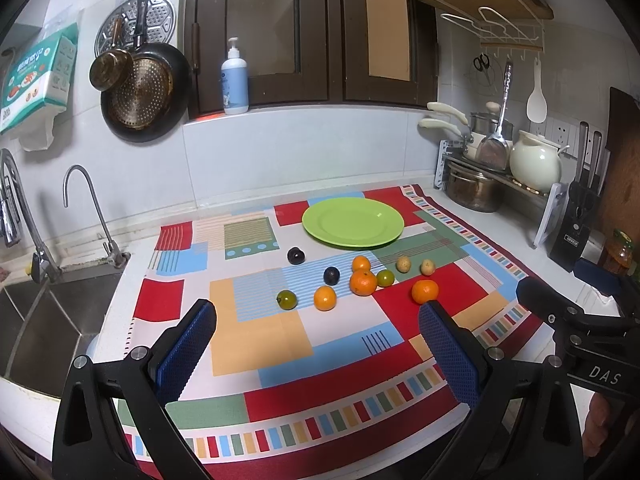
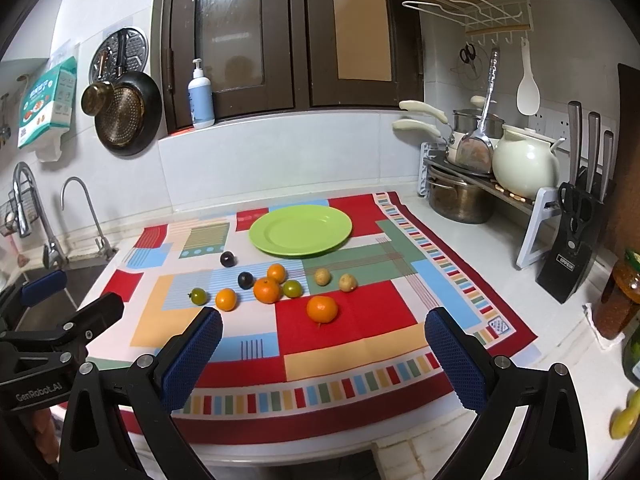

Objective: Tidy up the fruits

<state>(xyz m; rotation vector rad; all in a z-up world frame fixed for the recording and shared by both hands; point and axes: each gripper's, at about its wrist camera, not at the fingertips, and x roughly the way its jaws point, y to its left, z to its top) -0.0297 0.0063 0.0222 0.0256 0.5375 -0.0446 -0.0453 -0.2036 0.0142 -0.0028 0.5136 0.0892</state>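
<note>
— Where were the grippers?
— The right gripper and left gripper gaped empty, low in frame. The lone orange lay just ahead of the right; the green plate sat beyond, mid-frame.

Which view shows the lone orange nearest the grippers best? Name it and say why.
The right wrist view: the lone orange lies unobstructed on a red patch of the cloth, between the open fingers of the right hand-held gripper. The left wrist view shows it smaller, just beyond a fingertip of the left hand-held gripper.
</note>
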